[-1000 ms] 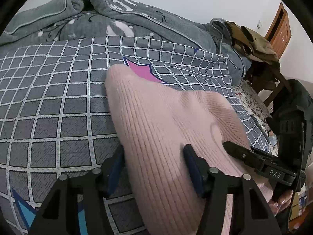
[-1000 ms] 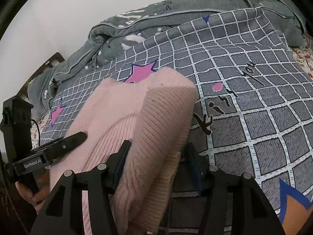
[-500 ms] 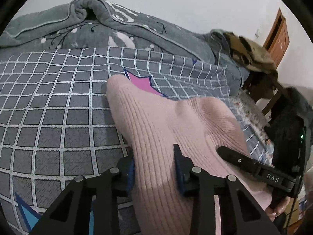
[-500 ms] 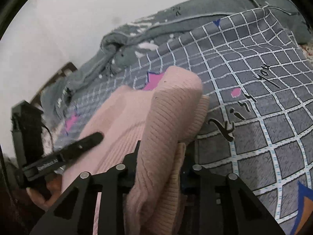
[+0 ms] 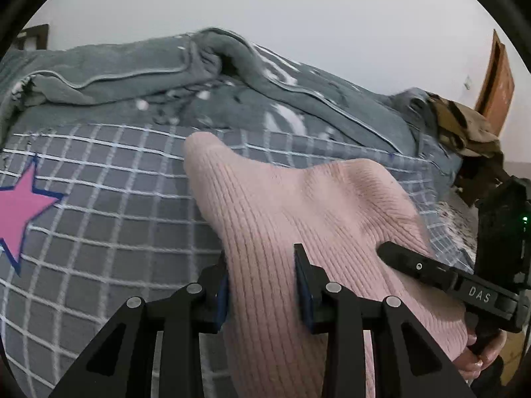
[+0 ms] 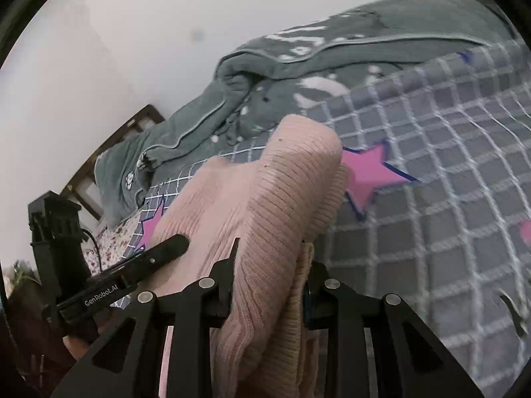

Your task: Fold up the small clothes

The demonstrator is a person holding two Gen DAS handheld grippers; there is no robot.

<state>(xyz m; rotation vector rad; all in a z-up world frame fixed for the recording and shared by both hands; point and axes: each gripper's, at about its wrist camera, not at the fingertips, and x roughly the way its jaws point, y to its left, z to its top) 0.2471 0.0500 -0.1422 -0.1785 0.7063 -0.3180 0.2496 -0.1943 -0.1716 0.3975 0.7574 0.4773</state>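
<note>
Both tongs, left tongs (image 5: 262, 285) and right tongs (image 6: 270, 282), grip a pink sweater's (image 5: 298, 215) near edge (held taut between them) above the bed (image 5: 109, 225). The fold is mid-carry; next, I judge, lay that edge evenly toward the far side.

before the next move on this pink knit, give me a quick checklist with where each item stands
1. Left gripper shut on the pink knit garment: ok.
2. Right gripper shut on the garment's other side: ok.
3. Both edges lifted off the checked bedsheet: ok; far end droops.
4. Layers gripped evenly: cannot tell; the right jaws hold a thick bunch.
5. Sheet ahead free of things: ok; the grey blanket lies further back.
6. Garment's lower part: cannot tell, hidden below the grippers.
</note>
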